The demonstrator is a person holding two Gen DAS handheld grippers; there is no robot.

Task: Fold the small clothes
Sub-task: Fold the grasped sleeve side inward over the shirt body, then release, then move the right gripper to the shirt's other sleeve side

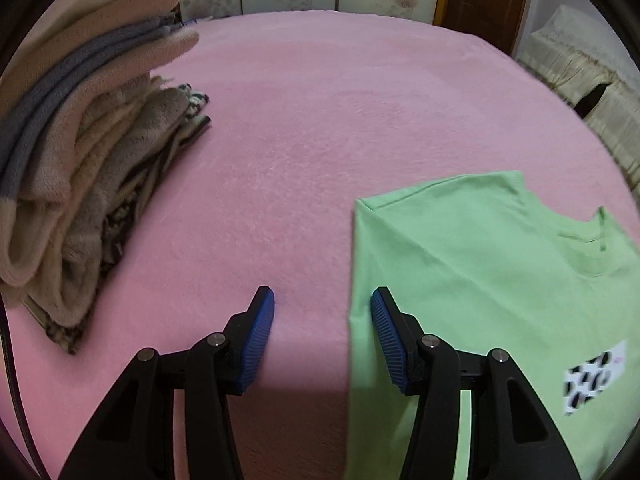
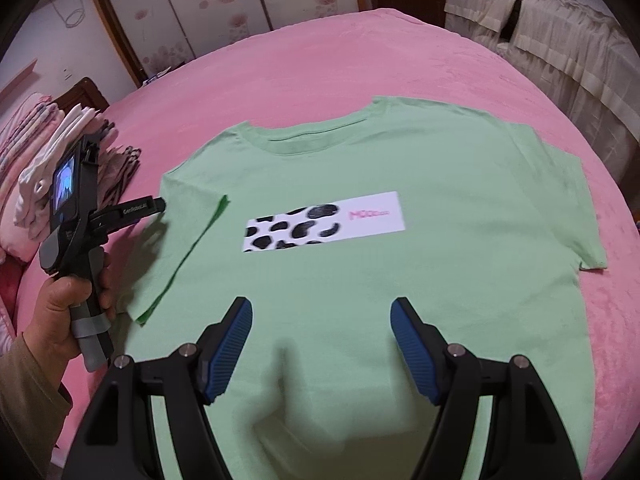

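From the left wrist, the left gripper (image 1: 322, 312) hangs with fingers apart and empty at the folded edge of the shirt (image 1: 472, 280), beside a pile (image 1: 80, 184) on the bed (image 1: 304, 120).

From the right wrist, the right gripper (image 2: 322, 332) hovers wide and empty over the hem. One sleeve (image 2: 176, 256) is folded in. The other sleeve (image 2: 568, 200) probably comes next; it should be pinched at the edge and laid flat.

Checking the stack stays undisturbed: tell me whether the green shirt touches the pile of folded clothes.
Apart. The left wrist view shows bare pink blanket between the shirt and the pile.
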